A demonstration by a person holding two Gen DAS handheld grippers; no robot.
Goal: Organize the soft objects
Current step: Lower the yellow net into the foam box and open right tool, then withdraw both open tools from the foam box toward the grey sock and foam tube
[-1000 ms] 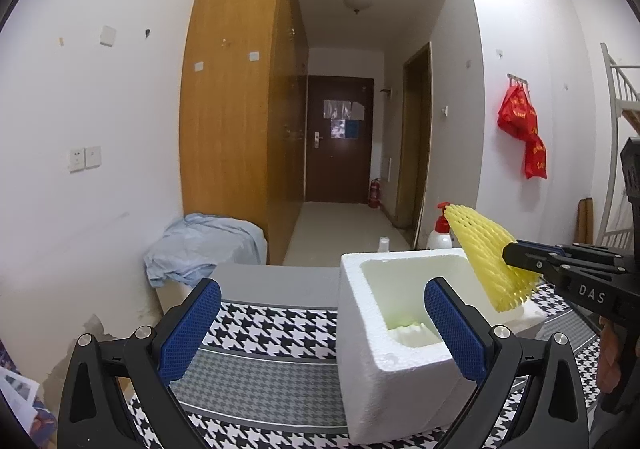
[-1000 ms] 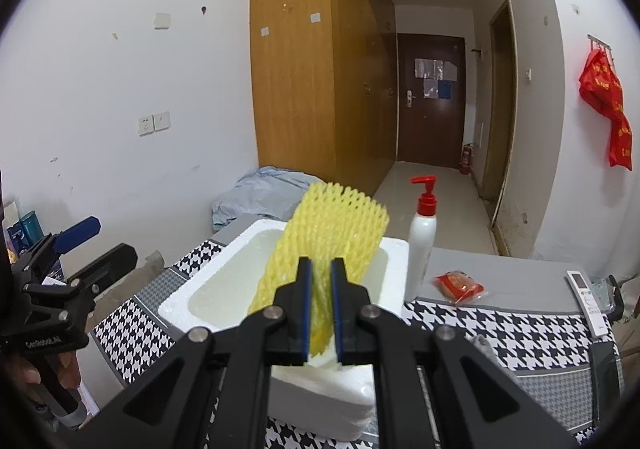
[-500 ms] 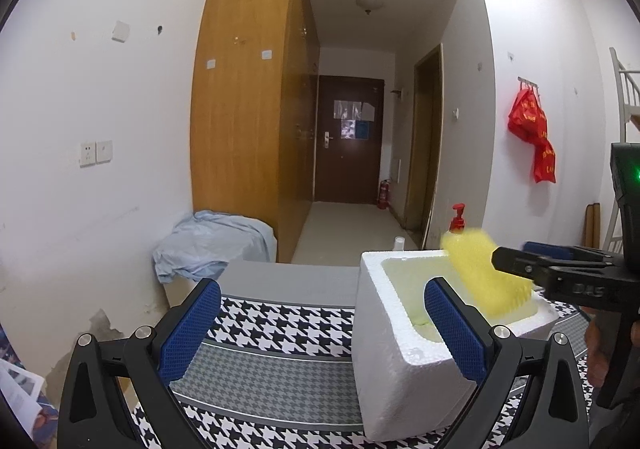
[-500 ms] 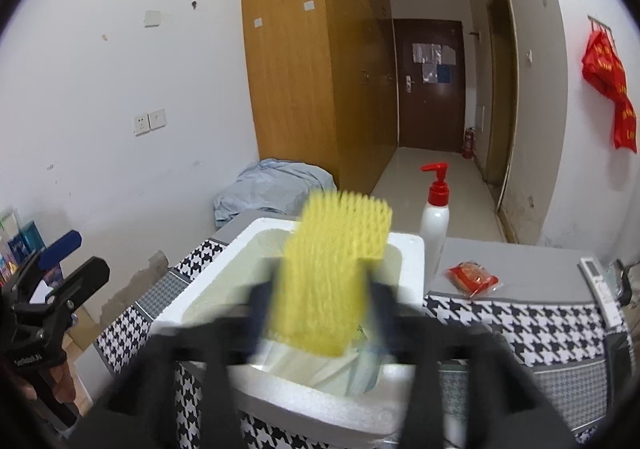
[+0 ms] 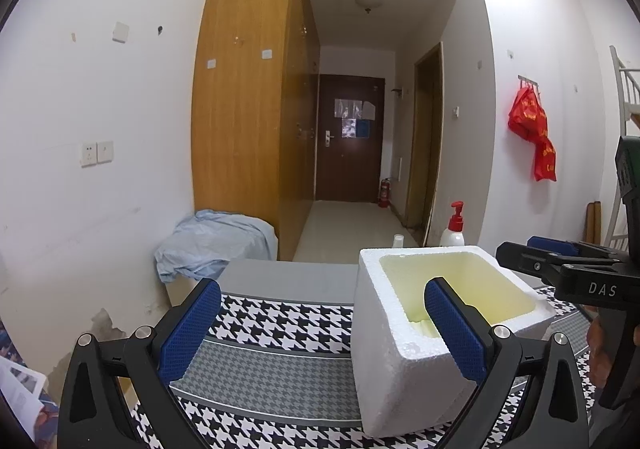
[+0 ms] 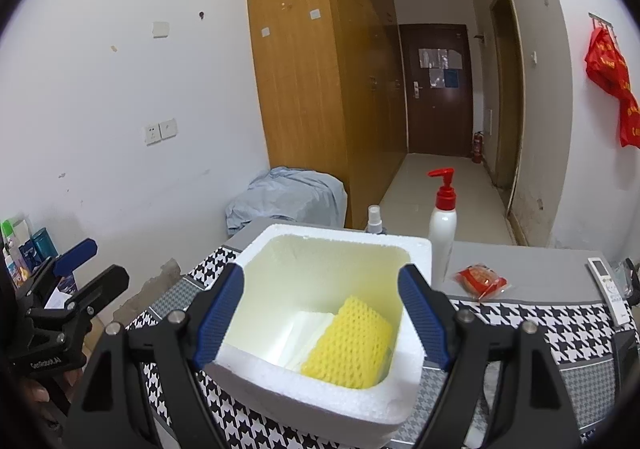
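The right gripper has just been opening, its fingers spread and empty over the foam box where the yellow foam net lies, the left gripper likewise spread; withdrawing carelessly could tip the light box off the counter.

Foam net in the box, perhaps atop sheets; pump bottle behind.

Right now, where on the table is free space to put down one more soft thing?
The houndstooth cloth left of the foam box lies bare, as does the grey strip behind it. Right of the box, the grey top between the red packet and the remote is free. Behind the box, the pump bottle and small spray bottle crowd the edge.
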